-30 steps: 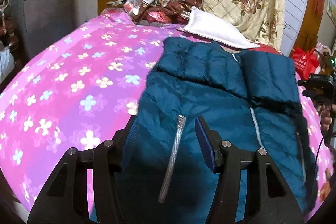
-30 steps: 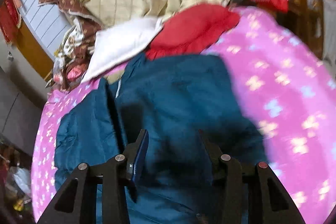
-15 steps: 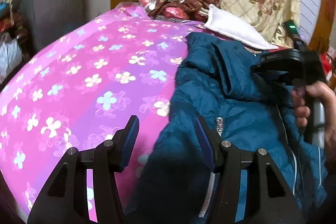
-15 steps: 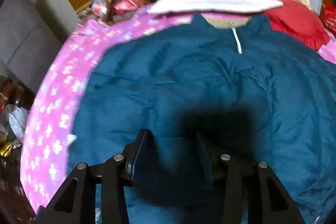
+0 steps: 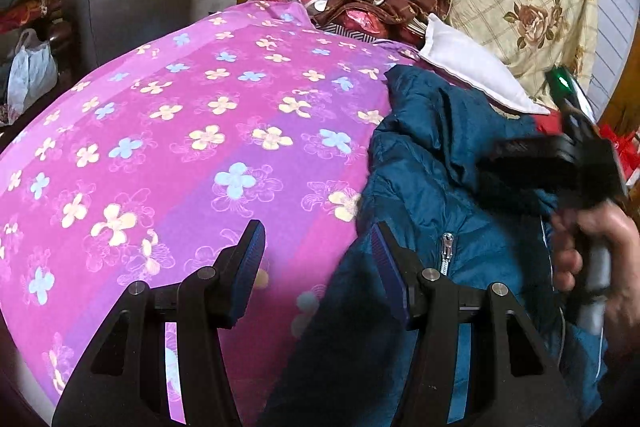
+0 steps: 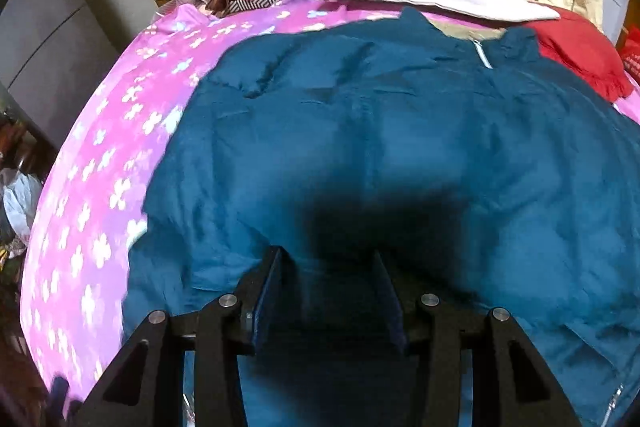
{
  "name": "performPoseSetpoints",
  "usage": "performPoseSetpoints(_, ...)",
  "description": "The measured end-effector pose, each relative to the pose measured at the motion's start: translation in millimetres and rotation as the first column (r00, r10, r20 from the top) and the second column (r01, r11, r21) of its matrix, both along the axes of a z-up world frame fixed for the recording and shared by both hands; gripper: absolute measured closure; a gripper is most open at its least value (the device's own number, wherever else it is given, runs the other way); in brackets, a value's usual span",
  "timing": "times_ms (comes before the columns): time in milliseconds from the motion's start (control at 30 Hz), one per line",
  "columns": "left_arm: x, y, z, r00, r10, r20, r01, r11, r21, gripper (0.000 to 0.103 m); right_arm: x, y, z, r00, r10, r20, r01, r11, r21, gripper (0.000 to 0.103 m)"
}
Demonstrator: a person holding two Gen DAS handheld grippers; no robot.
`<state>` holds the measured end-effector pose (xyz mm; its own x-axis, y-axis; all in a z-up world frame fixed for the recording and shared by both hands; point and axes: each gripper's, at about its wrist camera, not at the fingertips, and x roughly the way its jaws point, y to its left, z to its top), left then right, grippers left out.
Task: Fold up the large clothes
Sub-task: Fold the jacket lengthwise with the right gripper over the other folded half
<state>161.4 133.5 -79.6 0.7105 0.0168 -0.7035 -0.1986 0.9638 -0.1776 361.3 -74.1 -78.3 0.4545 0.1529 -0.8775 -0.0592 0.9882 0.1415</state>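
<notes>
A puffy quilted teal jacket [image 6: 400, 147] lies on the flowered pink bed sheet [image 5: 180, 147] (satiny, zip showing). Left gripper [image 5: 318, 247] jaws released beside its edge, off the pocket zip they straddled earlier; right gripper [image 6: 328, 279] jaws parted above it.

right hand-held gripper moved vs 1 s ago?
Yes. The right hand-held gripper swung across the blue jacket, away from the red cushion, toward the pink sheet.

Soft, even indoor light; a dark shadow pools on the blue jacket [image 6: 400, 155] just beyond the right gripper [image 6: 328, 267]. Motion blur smears the bedspread [image 6: 100, 195] left of the jacket; fisheye curvature darkens the corners
</notes>
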Motion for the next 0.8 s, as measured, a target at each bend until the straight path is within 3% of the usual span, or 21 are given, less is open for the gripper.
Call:
performPoseSetpoints(300,6,-9,-2,0.999,-0.042,-0.007,0.042,0.999,0.015,0.048,57,4,1,0.997,-0.081,0.018,0.082,0.996,-0.029,0.057)
performPoseSetpoints(433,9,-11,-5,0.999,-0.046,-0.026,0.047,0.998,0.036,0.048,57,16,0,1.0,-0.019,-0.001,0.018,0.994,-0.106,0.055)
performPoseSetpoints(533,10,-13,-8,0.998,-0.038,-0.044,0.041,0.998,0.057,0.048,31,12,17,0.999,0.041,0.015,-0.041,0.998,-0.048,0.055)
performPoseSetpoints(667,8,-14,-10,0.998,-0.032,-0.054,0.037,0.995,0.092,0.048,-23,-19,33,0.999,0.038,0.01,-0.038,0.999,-0.005,0.055)
performPoseSetpoints(800,7,-12,-14,0.997,-0.033,-0.073,0.041,0.993,0.112,0.048,-85,-70,32,0.999,0.007,-0.032,-0.008,0.999,-0.034,0.055)
